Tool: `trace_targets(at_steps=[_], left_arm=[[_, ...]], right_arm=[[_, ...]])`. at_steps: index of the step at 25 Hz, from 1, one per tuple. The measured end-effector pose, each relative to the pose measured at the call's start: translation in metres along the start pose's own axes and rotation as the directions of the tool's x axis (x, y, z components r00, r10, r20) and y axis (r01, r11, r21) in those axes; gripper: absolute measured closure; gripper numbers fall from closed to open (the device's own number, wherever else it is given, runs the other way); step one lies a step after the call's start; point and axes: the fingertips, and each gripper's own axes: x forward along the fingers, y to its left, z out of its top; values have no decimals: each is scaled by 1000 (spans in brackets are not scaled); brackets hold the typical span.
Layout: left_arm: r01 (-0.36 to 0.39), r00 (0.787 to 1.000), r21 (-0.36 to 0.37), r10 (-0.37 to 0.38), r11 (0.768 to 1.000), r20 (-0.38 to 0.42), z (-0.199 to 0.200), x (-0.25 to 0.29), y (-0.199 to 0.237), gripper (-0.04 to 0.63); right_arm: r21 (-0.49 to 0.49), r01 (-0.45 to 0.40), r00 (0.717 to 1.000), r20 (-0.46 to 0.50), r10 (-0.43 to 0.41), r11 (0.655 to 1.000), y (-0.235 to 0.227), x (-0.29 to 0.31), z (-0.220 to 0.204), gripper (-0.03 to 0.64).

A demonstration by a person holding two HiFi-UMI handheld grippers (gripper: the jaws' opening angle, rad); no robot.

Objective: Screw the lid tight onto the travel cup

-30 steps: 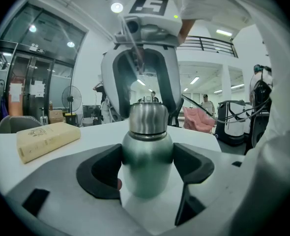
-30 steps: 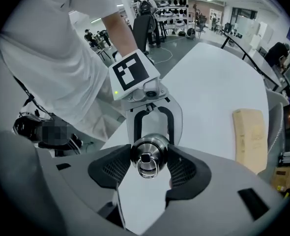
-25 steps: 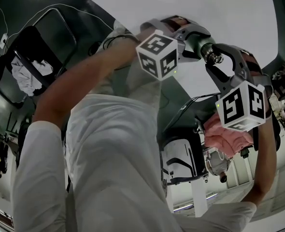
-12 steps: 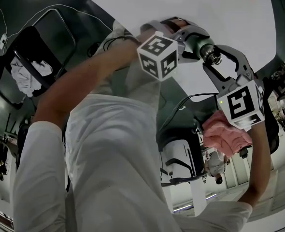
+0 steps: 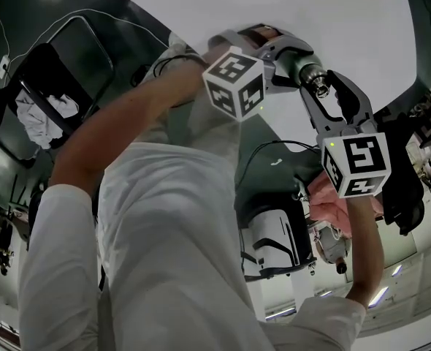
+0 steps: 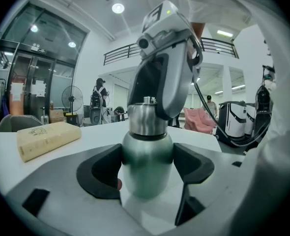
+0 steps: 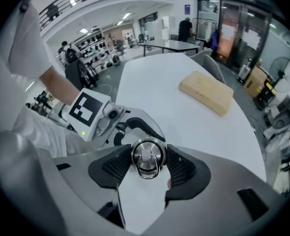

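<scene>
While the left gripper (image 6: 147,154) clasps the rounded green metal body of the travel cup (image 6: 146,173) between its two black pads, one pad on each flank, the right gripper (image 7: 148,156) points steeply down over it and is clenched on the round brushed-steel lid (image 7: 144,152). A ribbed black pad touches the lid's rim on either side. A small steel ring (image 7: 146,171) lies flat on the lid's top.

From the left gripper view the lid sits upright on the cup's neck, with a thin dark seam between lid and body. Whether the cup's base rests on the white table (image 7: 184,117) or hangs just above it, I cannot tell.

Seen from the head view, both grippers meet at the cup above the table's edge nearest the person, whose white sleeves fill the lower frame.

Farther out, a pale beige rectangular block (image 7: 206,92) lies flat on the table, well apart from the cup and close to the far edge. Off the table's edge stands a black-framed chair (image 5: 62,57).
</scene>
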Motion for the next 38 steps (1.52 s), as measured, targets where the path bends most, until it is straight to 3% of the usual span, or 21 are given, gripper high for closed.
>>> trace_targets(at_steps=[3, 6, 9, 17, 21, 25, 27, 29, 33, 38], left_arm=[[1, 1000, 1, -1, 1000, 0, 0, 0, 0, 275], [2, 1000, 0, -2, 1000, -1, 0, 0, 0, 275], [2, 1000, 0, -2, 1000, -1, 0, 0, 0, 275], [5, 1000, 1, -5, 1000, -2, 0, -1, 1, 275], [6, 1000, -2, -6, 1000, -2, 0, 0, 0, 275], [3, 1000, -2, -3, 1000, 0, 0, -1, 1, 275], [2, 1000, -3, -2, 1000, 1, 0, -1, 1, 275], [3, 1000, -2, -3, 1000, 1, 0, -1, 1, 275], [6, 1000, -2, -6, 1000, -1, -1, -1, 0, 275], [6, 1000, -3, -6, 1000, 2, 0, 0, 0, 275]], right_arm=[[139, 51, 998, 41, -57, 989, -3, -2, -1, 393], [291, 92, 993, 44, -109, 952, -6, -2, -3, 393], [336, 118, 990, 37, -138, 935, -8, -2, -3, 394], [180, 68, 997, 23, -73, 981, 0, -15, 0, 365], [-70, 3, 999, -40, -5, 998, 7, -23, 3, 365], [-263, -87, 990, -132, 54, 961, 15, -21, 2, 365], [-393, -105, 986, -157, 46, 914, 16, -19, 2, 365], [-522, -140, 981, -186, 47, 841, 18, -16, 1, 365], [-717, -240, 962, -265, 63, 655, 22, -12, -4, 367], [-847, -316, 945, -319, 67, 428, 24, -12, -6, 367]])
